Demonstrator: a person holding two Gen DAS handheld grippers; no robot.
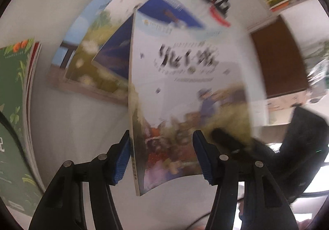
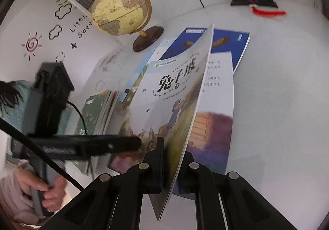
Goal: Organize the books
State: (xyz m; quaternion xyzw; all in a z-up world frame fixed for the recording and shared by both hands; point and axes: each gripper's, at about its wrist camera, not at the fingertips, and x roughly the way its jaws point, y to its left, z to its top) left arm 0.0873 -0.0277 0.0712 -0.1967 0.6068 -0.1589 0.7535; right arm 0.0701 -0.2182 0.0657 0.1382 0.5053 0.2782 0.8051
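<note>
White table spread with overlapping flat books, a green stack at the left, a globe behind. Above these, tilted off the table, a pale book with its cover lifted away from the pages. Right fingers clamped tight on that cover's lower edge; left fingers parted astride the book's bottom, spine just beside the left pad, other pad at the cover, contact unclear through blur.

The right gripper sits at the bottom centre of its view, jaws clamped tight. The left gripper stands partly spread at lower centre. A hand shows at the lower left.
</note>
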